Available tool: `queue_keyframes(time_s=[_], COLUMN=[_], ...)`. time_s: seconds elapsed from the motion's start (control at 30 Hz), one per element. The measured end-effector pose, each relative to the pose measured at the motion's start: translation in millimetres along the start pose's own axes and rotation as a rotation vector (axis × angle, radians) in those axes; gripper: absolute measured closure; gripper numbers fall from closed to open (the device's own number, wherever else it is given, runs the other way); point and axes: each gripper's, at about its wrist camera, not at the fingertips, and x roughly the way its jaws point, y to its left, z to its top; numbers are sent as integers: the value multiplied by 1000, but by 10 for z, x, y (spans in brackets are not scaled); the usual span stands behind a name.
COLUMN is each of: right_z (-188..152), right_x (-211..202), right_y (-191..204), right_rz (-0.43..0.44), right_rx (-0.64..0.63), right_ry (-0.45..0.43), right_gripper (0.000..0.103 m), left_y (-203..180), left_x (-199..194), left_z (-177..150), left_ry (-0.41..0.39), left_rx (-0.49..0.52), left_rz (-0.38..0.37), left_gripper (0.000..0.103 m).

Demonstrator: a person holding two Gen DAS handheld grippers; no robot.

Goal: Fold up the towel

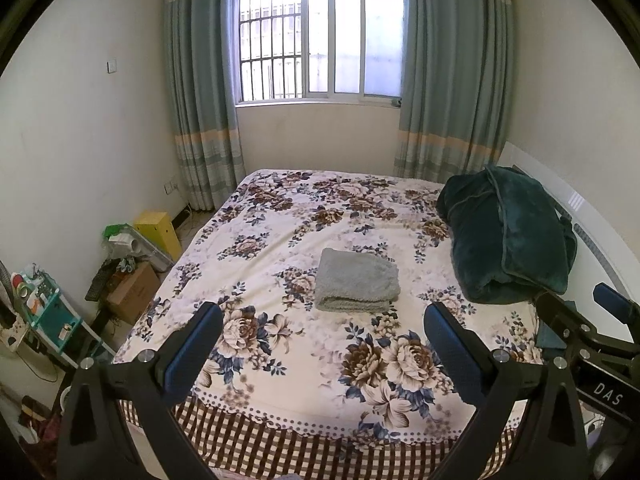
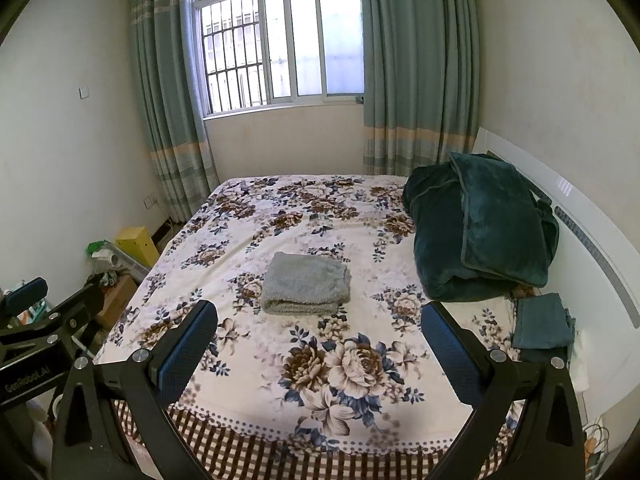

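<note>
Left hand-held gripper (image 1: pixel 323 326) is hovering over the near edge of the bed (image 1: pixel 280 364), pointing forward toward the window (image 1: pixel 320 40), level, fingers spread wide apart, nothing between them. Right hand-held gripper (image 2: pixel 319 324) is sitting in the same pose just beside it, fingers also wide apart and holding nothing. Each one is showing up in the other's view: right one at 3 o'clock in the left wrist view, left one at 9 o'clock in the right wrist view. Neither is touching the bed cover or the towel.

One towel (image 1: pixel 357 281), grey, is lying already folded into a thick rectangle at mid-bed, at 12 o'clock from both grippers and well apart from the fingertips. Folded edge is facing the cameras.

One dark green blanket (image 2: pixel 480 232) is bunching up at 2 o'clock against the headboard (image 2: pixel 592 232). One small folded teal cloth (image 2: pixel 540 328) is lying at 3 o'clock near the bed edge, below the blanket. Two curtains (image 1: pixel 200 100) are hanging, one on each side of the window. One yellow box (image 1: pixel 158 232) and one cardboard box (image 1: pixel 134 292) are sitting on the floor at 9 o'clock with clutter around them. One teal shelf (image 1: pixel 52 312) is standing at 8 o'clock.
</note>
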Motion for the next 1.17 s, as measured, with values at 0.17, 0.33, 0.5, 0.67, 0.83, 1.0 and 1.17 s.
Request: queue_keyframes(time_s=[0.17, 0.33, 0.5, 0.67, 0.83, 1.0, 1.17], right_z=[18, 17, 77, 74, 56, 60, 76], right_x=[0, -17, -15, -38, -42, -30, -35], right_y=[5, 3, 31, 37, 47, 64, 74], right_rz=[2, -2, -2, -5, -7, -8, -7], right_rx=[-2, -1, -1, 4, 3, 6, 6], right_ry=[-1, -4, -8, -11, -13, -16, -17], right_gripper=[0, 0, 0, 0, 0, 0, 0], left_y=[-8, -12, -14, -57, -77, -50, -75], left_x=[-20, -23, -34, -56, -66, -68, -88], left_z=[6, 3, 19, 59, 66, 37, 46], left_ry=[-3, -5, -3, -5, -8, -6, -14], left_rx=[-3, 0, -3, -4, -5, -6, -9], left_rz=[-1, -1, -3, -1, 1, 3, 2], left_gripper=[0, 0, 0, 0, 0, 0, 0])
